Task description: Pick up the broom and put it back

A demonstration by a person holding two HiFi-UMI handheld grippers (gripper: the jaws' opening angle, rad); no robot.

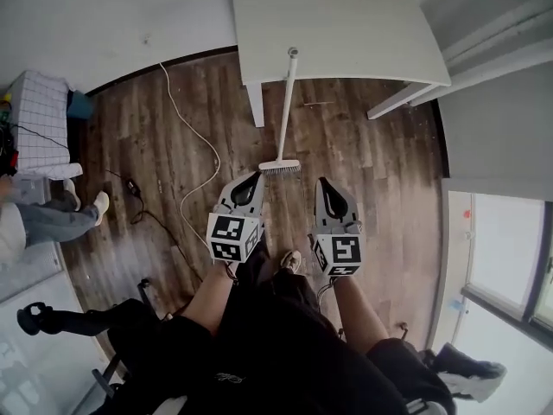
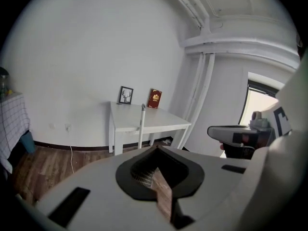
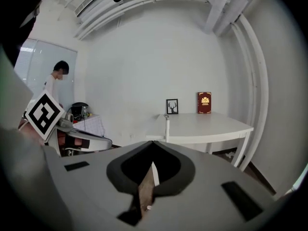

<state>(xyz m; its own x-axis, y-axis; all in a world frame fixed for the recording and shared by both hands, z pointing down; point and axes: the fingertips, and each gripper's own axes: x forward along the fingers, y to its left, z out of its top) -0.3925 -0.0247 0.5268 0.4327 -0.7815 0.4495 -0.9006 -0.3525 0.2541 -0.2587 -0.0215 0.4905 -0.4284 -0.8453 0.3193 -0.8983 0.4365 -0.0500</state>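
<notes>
The broom (image 1: 286,111) stands propped against the front edge of a white table (image 1: 337,24), bristles down on the brown wood-plank floor (image 1: 371,154), just ahead of both grippers. The left gripper (image 1: 250,180) and right gripper (image 1: 327,183) are held side by side above the floor, each clenched with nothing in its jaws. A white cable (image 1: 215,156) snakes across the planks. On the table by the white wall stand a framed picture (image 2: 126,95) and a red book (image 2: 155,98).
</notes>
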